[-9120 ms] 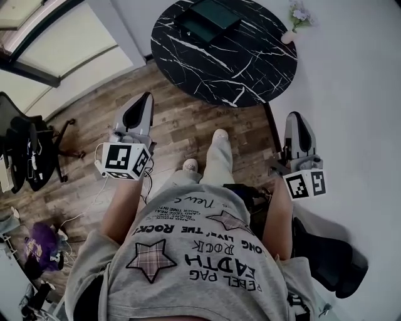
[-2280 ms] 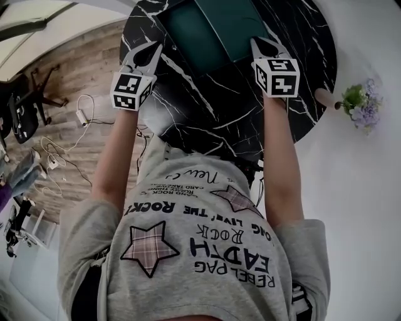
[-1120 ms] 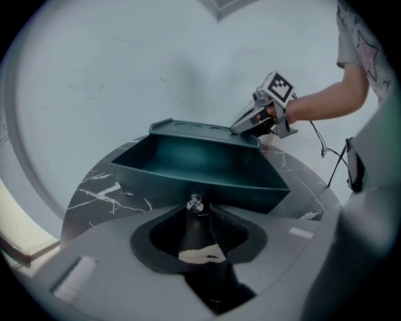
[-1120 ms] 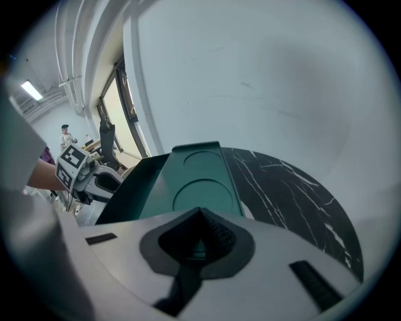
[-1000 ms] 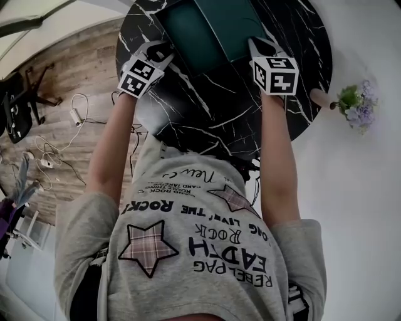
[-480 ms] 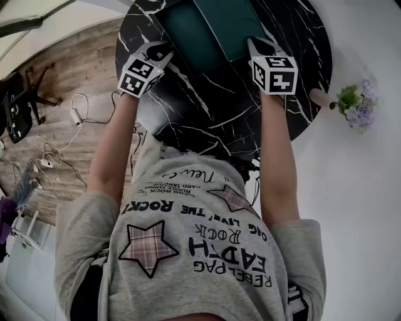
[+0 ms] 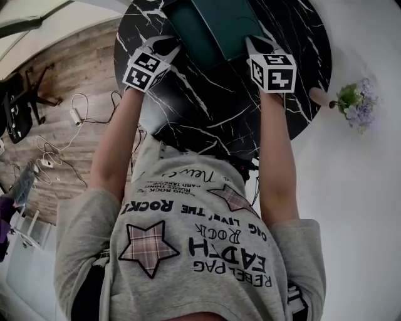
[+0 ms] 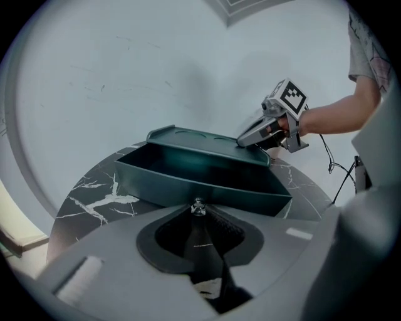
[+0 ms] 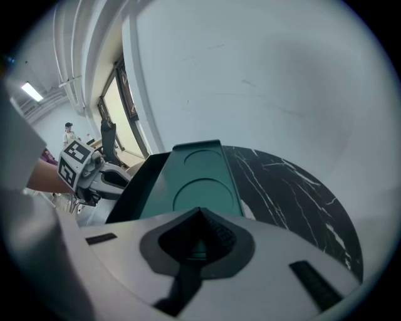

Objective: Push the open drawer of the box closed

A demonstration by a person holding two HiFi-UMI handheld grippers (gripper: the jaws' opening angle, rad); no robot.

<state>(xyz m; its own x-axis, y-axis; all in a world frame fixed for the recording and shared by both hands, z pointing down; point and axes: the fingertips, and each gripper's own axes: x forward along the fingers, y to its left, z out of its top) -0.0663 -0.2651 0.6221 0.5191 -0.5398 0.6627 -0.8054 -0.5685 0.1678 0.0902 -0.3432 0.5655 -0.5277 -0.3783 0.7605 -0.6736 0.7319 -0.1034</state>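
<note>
Two grippers work at the box (image 7: 230,19) on the table (image 7: 219,110). Drawer (image 8: 194,185) stands pulled out of the box's left side, empty inside. Left gripper (image 7: 169,44) has just been closing; its jaws pinch the drawer's small knob (image 8: 198,205). Right gripper (image 7: 255,45), jaws together, rests at the box's near right corner. Best push: straight along the drawer's travel, right gripper bracing the box against sliding. Lid recesses empty.

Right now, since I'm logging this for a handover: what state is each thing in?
drawer: open, pulled out of the box.
knob: gripped at the drawer front.
left hand-held gripper: jaws have just been closing; shut on the knob.
right hand-held gripper: tip against the box top; open or shut unclear.
</note>
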